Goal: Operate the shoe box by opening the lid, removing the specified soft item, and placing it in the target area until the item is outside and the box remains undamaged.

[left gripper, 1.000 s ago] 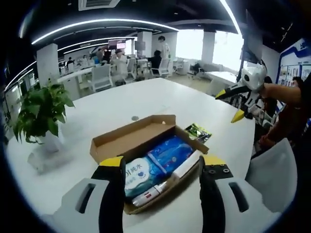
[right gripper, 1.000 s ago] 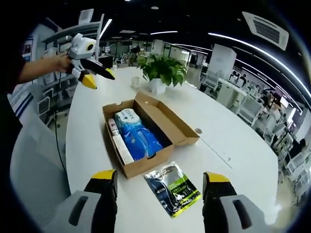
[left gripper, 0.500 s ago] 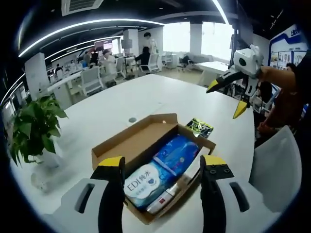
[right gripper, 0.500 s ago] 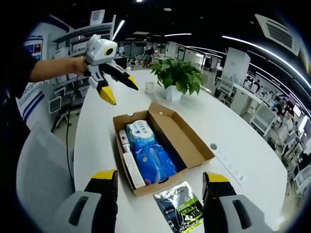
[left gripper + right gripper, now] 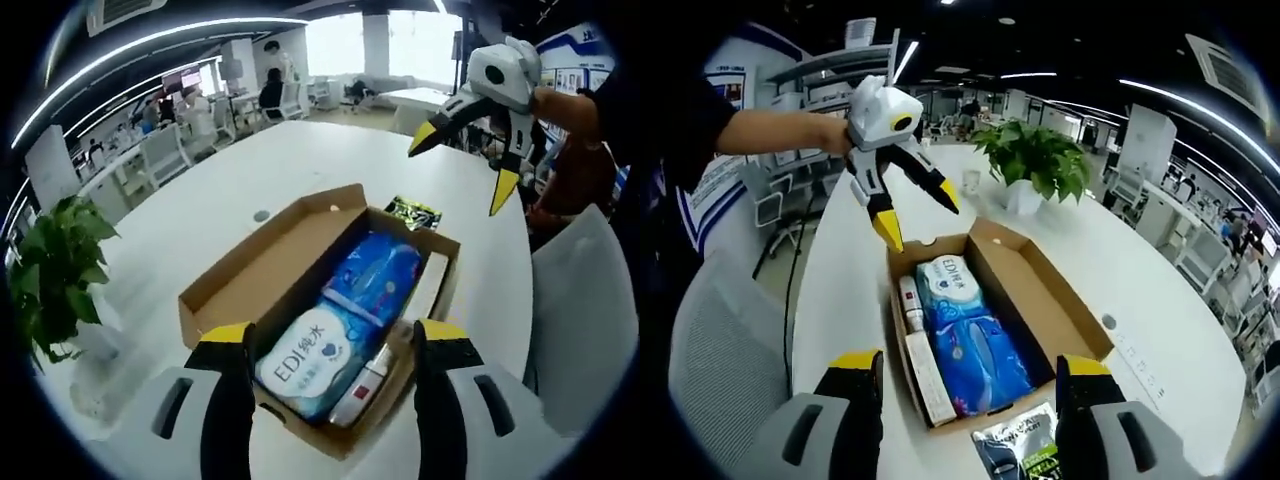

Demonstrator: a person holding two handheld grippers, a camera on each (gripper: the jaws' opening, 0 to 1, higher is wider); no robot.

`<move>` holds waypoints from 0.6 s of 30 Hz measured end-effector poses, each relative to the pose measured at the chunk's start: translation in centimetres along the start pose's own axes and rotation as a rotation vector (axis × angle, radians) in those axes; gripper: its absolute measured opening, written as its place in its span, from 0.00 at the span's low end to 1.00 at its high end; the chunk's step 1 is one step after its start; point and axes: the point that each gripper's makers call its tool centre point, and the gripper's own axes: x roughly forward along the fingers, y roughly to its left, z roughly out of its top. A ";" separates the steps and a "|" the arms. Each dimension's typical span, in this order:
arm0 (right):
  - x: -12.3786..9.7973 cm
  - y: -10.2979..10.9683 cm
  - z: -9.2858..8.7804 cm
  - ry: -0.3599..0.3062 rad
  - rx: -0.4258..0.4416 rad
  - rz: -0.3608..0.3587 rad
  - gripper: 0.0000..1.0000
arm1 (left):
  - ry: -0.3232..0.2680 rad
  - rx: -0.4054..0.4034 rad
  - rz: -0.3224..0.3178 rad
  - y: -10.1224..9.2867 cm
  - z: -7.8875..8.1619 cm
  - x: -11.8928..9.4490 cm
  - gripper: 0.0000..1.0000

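Observation:
An open cardboard shoe box [image 5: 270, 265] [image 5: 1040, 300] lies on the white table, its lid folded flat to one side. Inside are a white and blue EDI wipes pack [image 5: 310, 360] [image 5: 945, 285], a soft blue pack [image 5: 375, 280] [image 5: 975, 350], a long white carton [image 5: 428, 285] [image 5: 925, 375] and a small tube [image 5: 910, 295]. My left gripper [image 5: 337, 335] [image 5: 918, 212] hangs open above the wipes end of the box. My right gripper [image 5: 970, 365] [image 5: 462, 165] is open above the opposite end. Neither holds anything.
A black and green pouch [image 5: 412, 212] [image 5: 1025, 450] lies on the table just outside the box's end. A potted plant [image 5: 1035, 165] [image 5: 55, 270] stands beyond the box. A grey chair [image 5: 710, 370] [image 5: 580, 320] sits at the table edge. Desks and people are far behind.
Both views have closed in on the box, which now looks larger. The left gripper has come over the wipes end; the right gripper looks nearer to the pouch end.

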 end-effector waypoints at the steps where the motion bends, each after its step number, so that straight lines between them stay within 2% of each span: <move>1: 0.4 0.1 0.2 -0.001 0.000 0.003 0.69 | 0.007 0.007 -0.004 0.1 -0.1 0.2 0.65; 12: 3.6 1.0 1.5 -0.015 -0.012 0.035 0.69 | 0.088 0.087 -0.053 0.7 -1.8 2.0 0.64; 18: 5.6 0.8 1.3 -0.016 -0.016 0.038 0.66 | 0.124 0.141 -0.080 1.0 -2.8 2.9 0.64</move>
